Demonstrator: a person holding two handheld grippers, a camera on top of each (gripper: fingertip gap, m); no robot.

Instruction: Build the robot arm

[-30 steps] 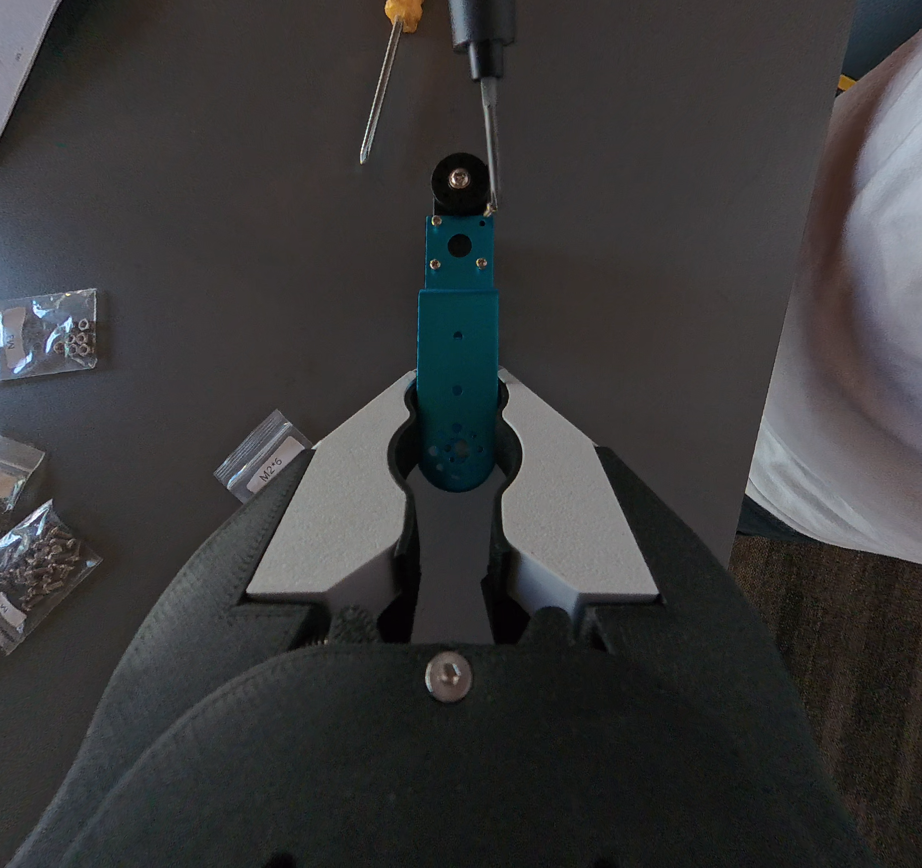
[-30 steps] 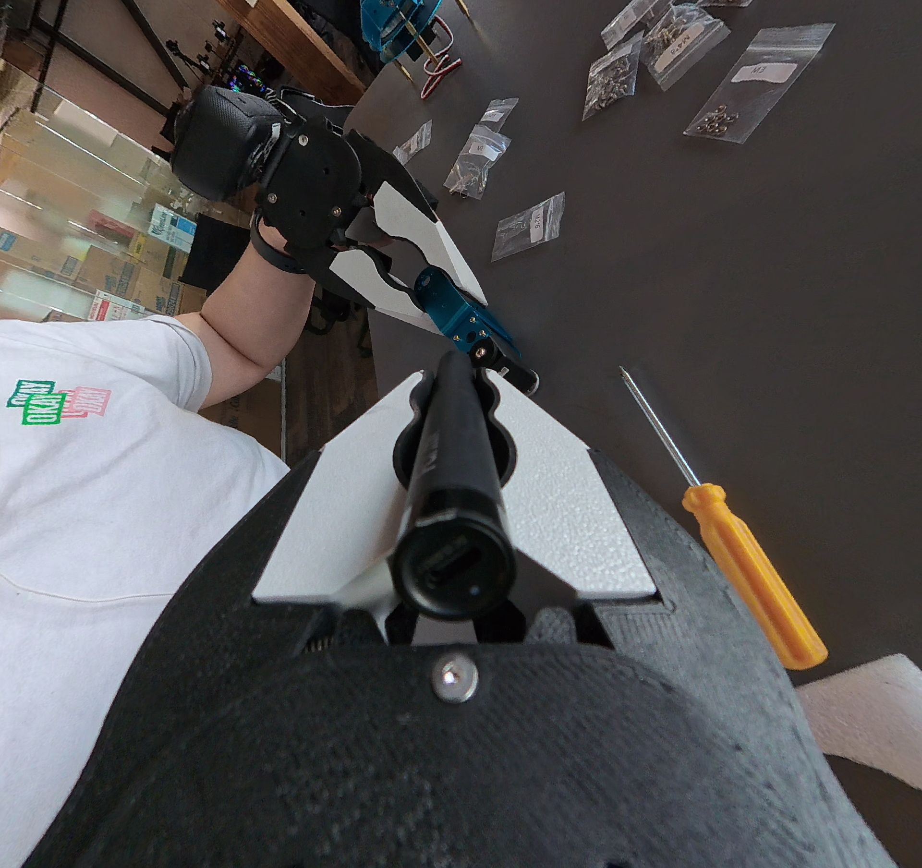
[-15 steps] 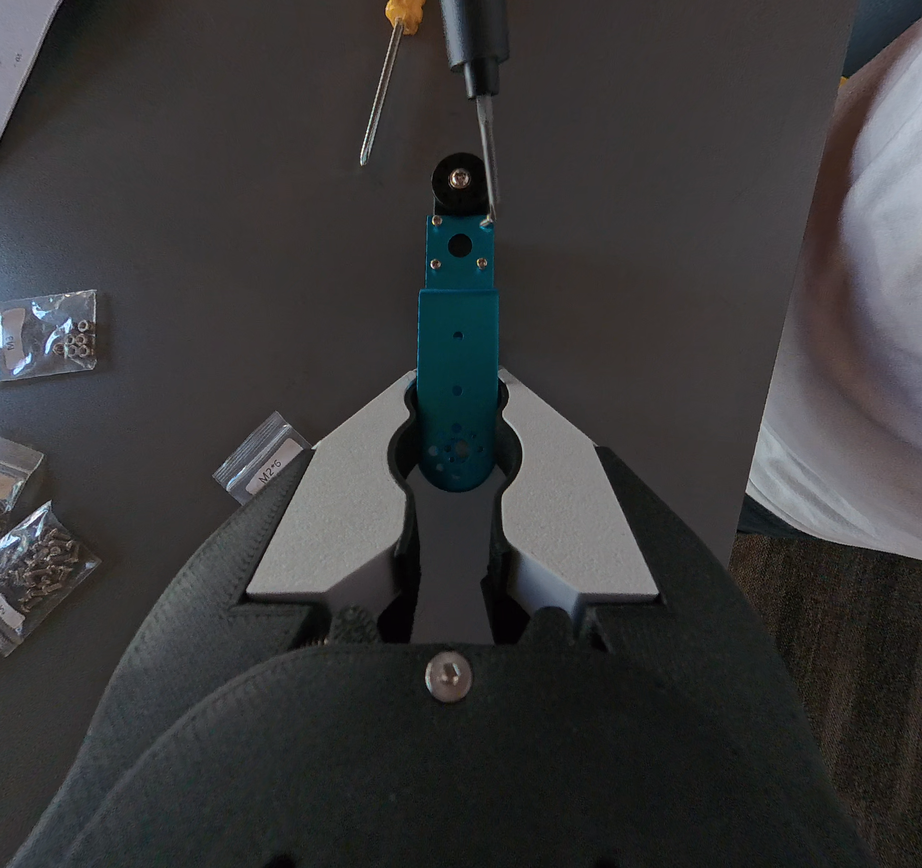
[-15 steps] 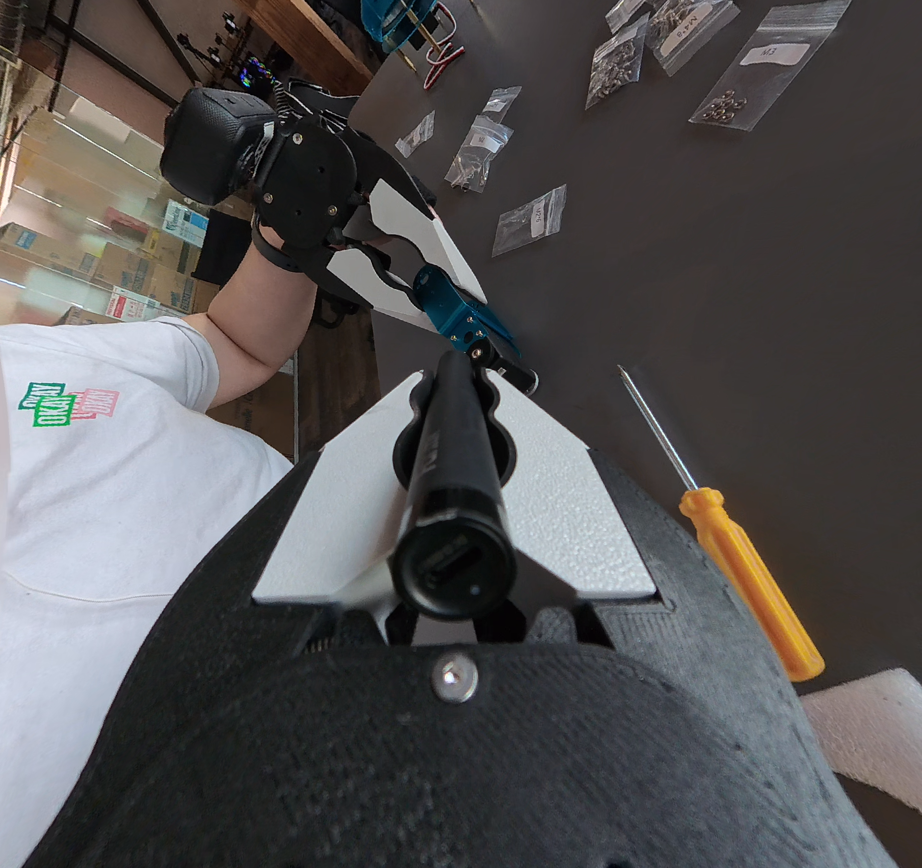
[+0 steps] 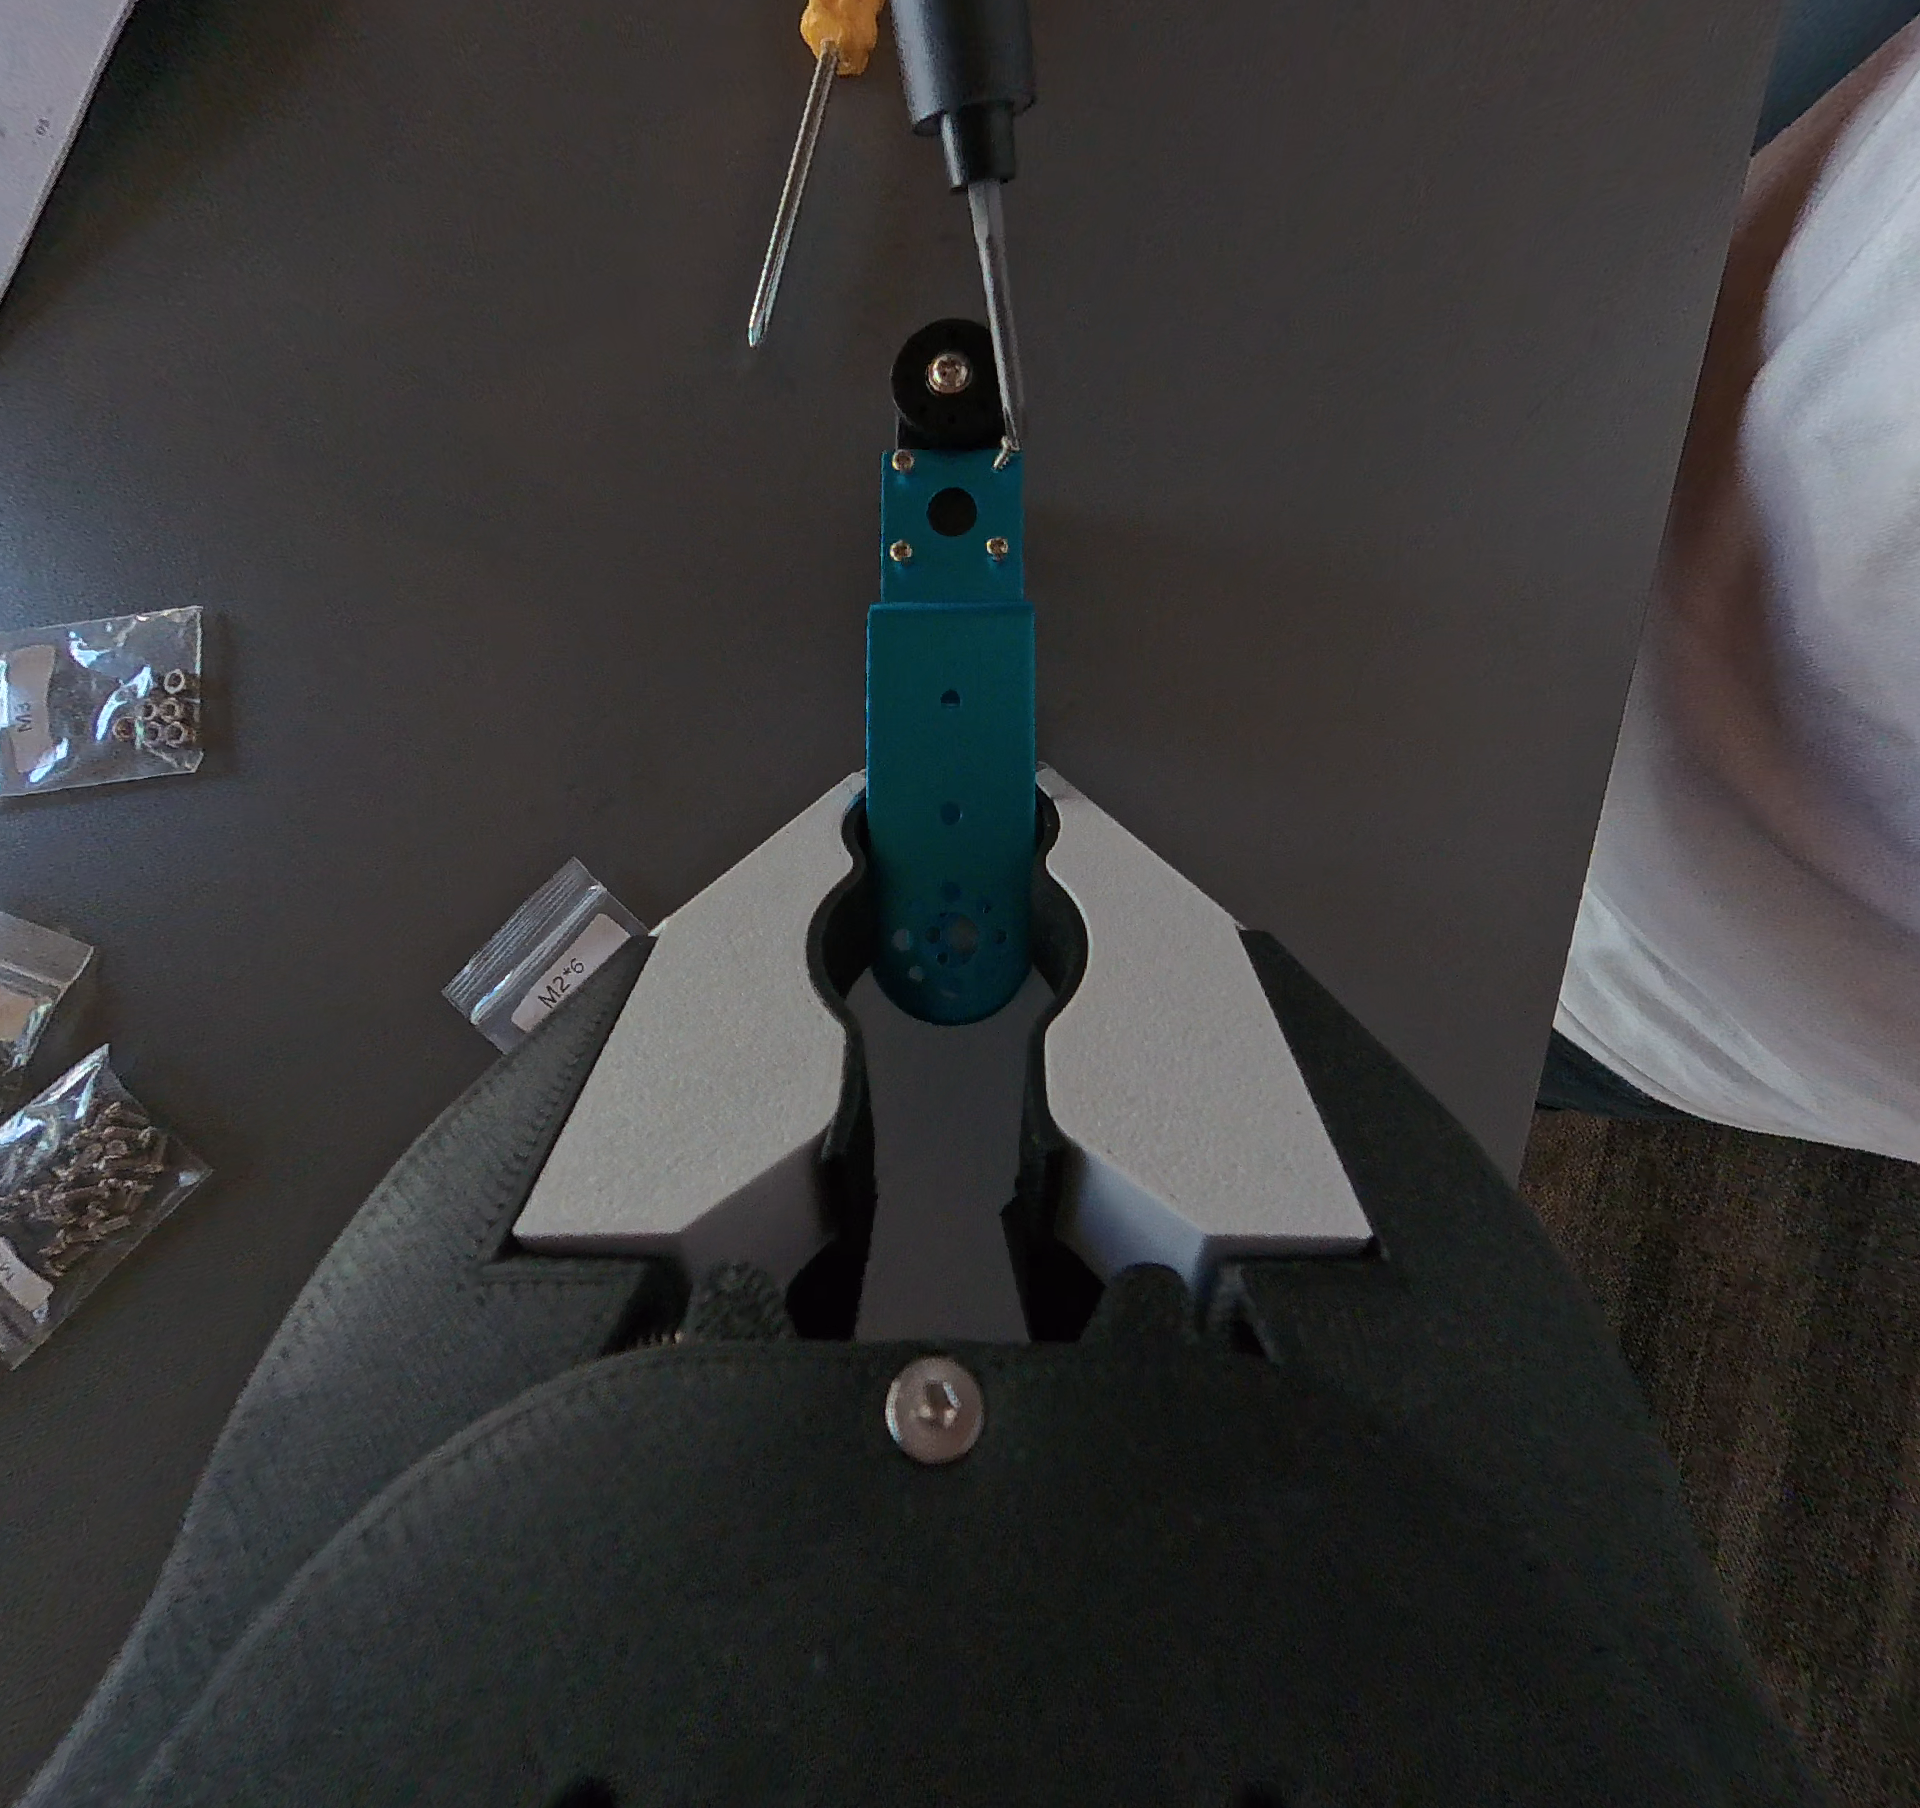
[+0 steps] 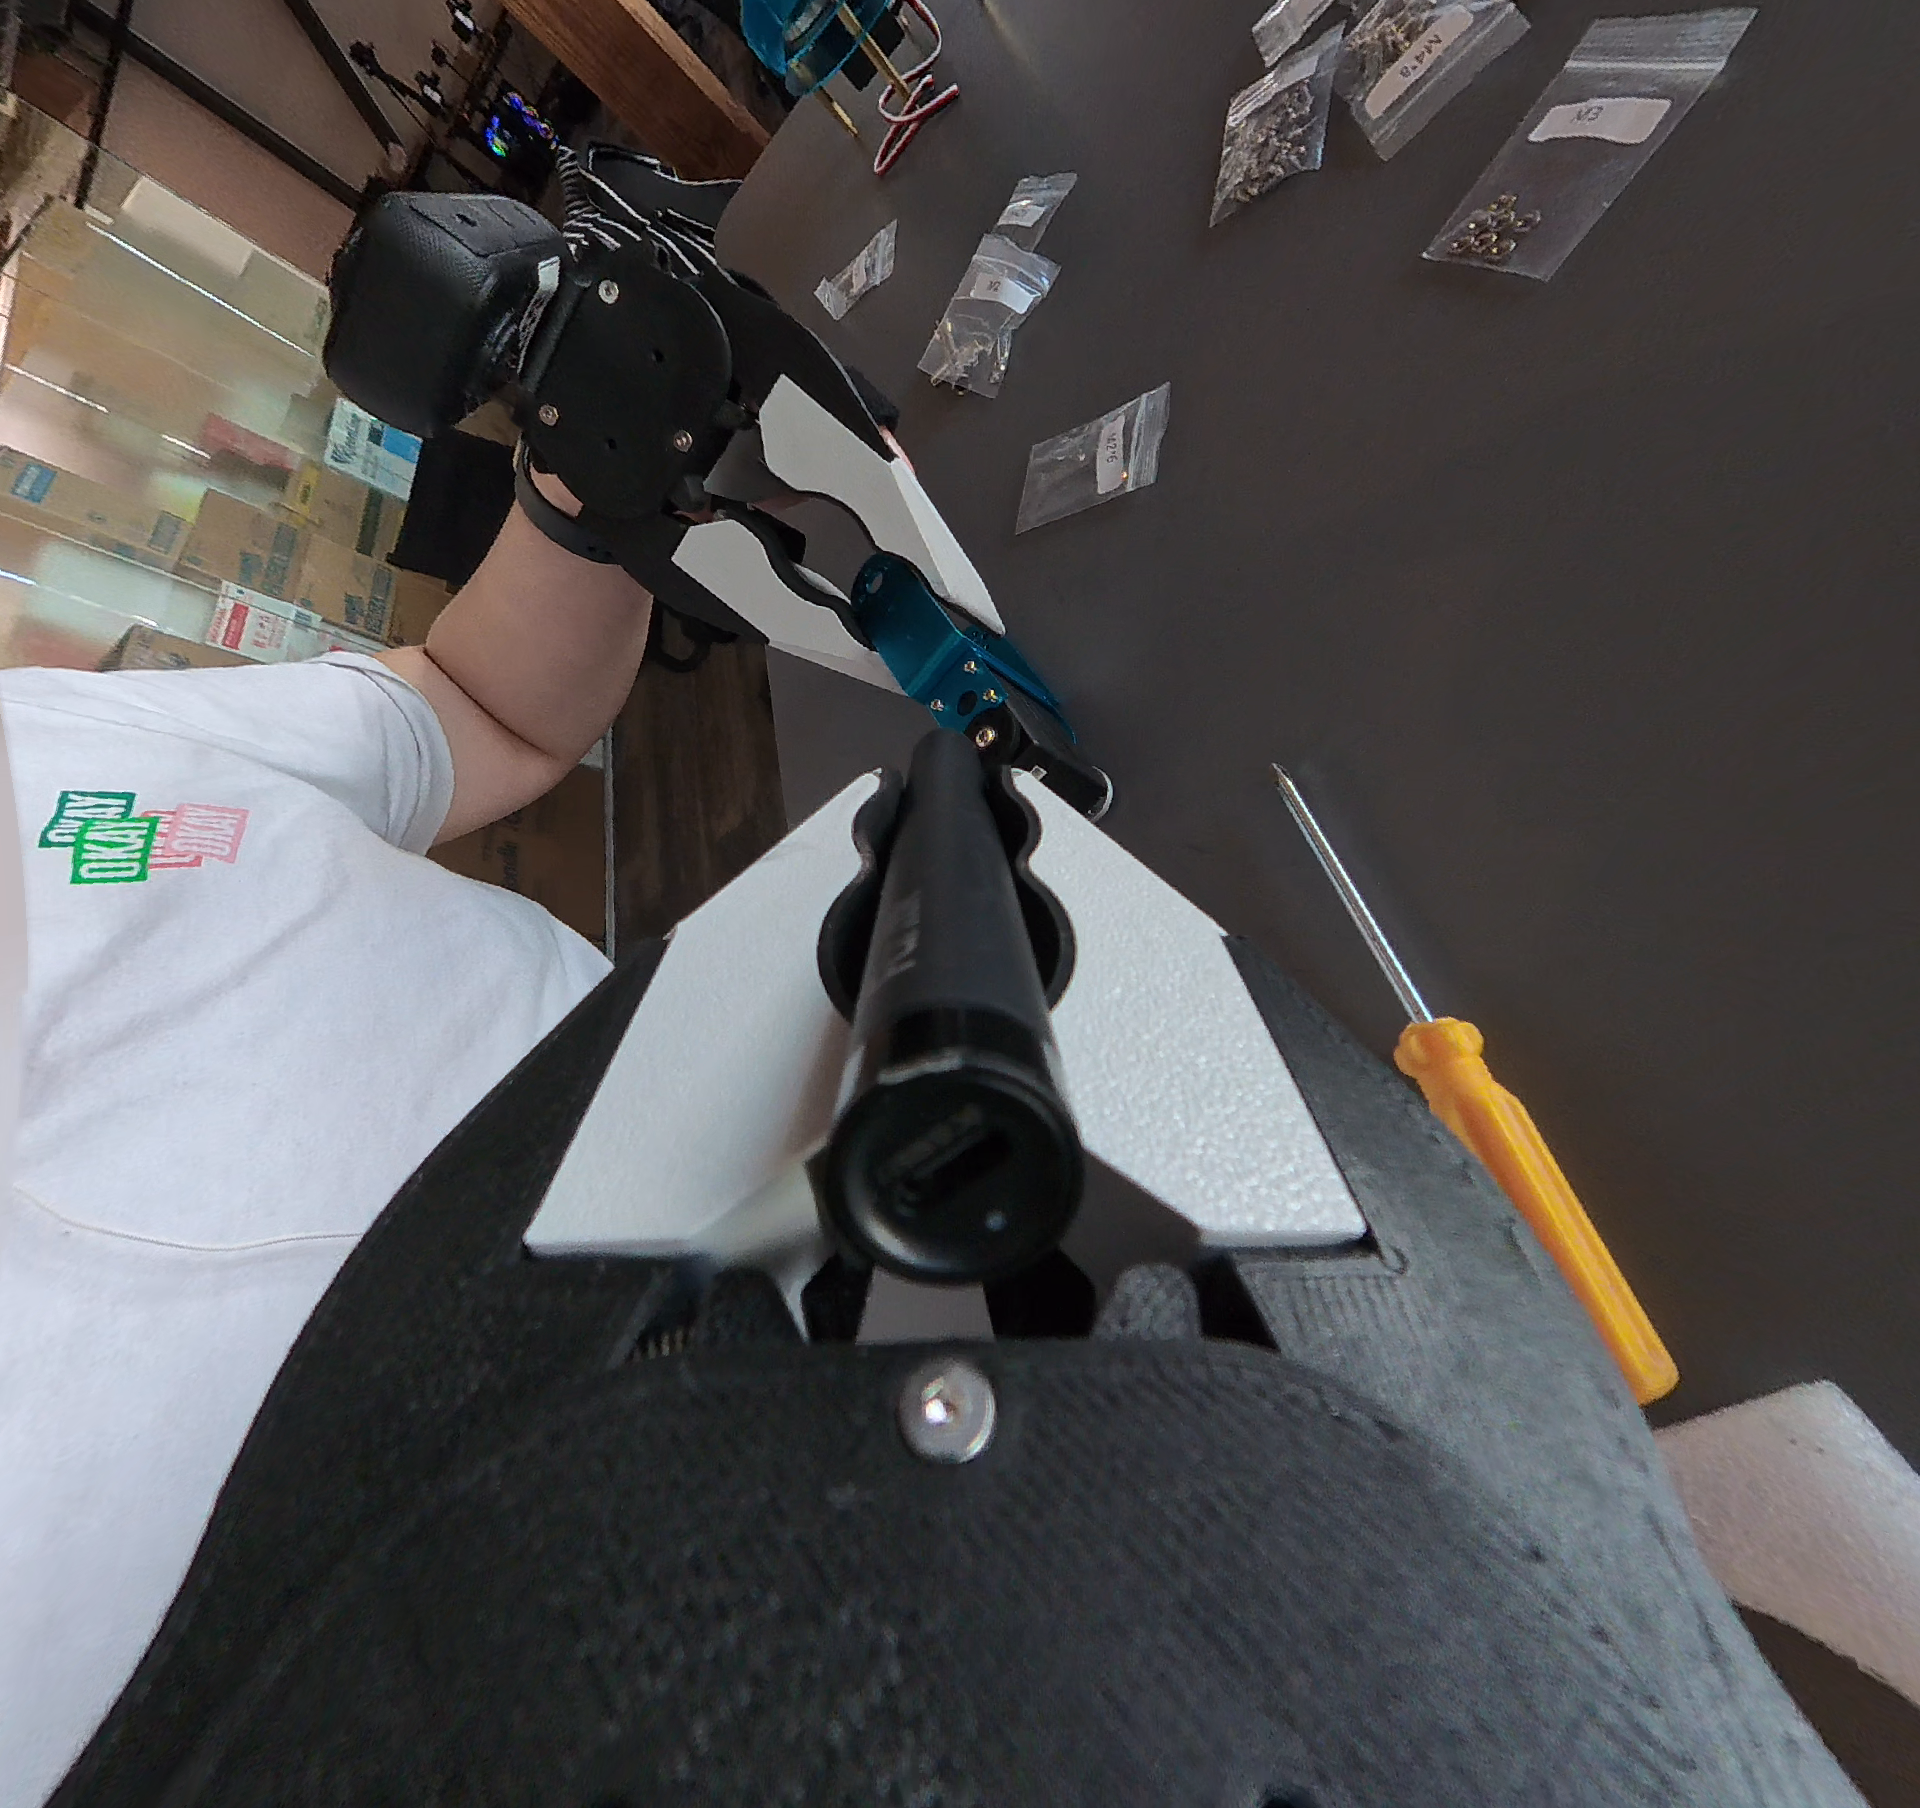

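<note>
My left gripper point(image 5: 951, 792) is shut on a teal metal bracket point(image 5: 951, 719) that sticks out forward over the dark table point(image 5: 1351, 408). A black round part with a screw point(image 5: 940, 382) sits at the bracket's far end. My right gripper point(image 6: 951, 792) is shut on a black electric screwdriver point(image 6: 951, 1010). In the left wrist view the screwdriver point(image 5: 961, 2) comes down from the top and its bit tip point(image 5: 1006, 449) touches the top right corner screw of the bracket. The right wrist view shows the left gripper point(image 6: 925, 615) holding the bracket point(image 6: 935, 657) just ahead.
A yellow-handled screwdriver point(image 5: 821, 96) point(image 6: 1507, 1166) lies on the table beside the bracket. Several small clear bags of screws and nuts point(image 5: 104, 709) point(image 6: 1096, 454) lie on the left. A white foam piece point(image 6: 1808, 1530) lies near. A person in a white shirt point(image 5: 1766, 667) is at the table edge. My right fingertips sit around 12 centimeters from my left ones.
The black screwdriver has tilted and shifted slightly left at its upper end; its tip stays on the bracket's corner screw. The left gripper and bracket have not moved.
</note>
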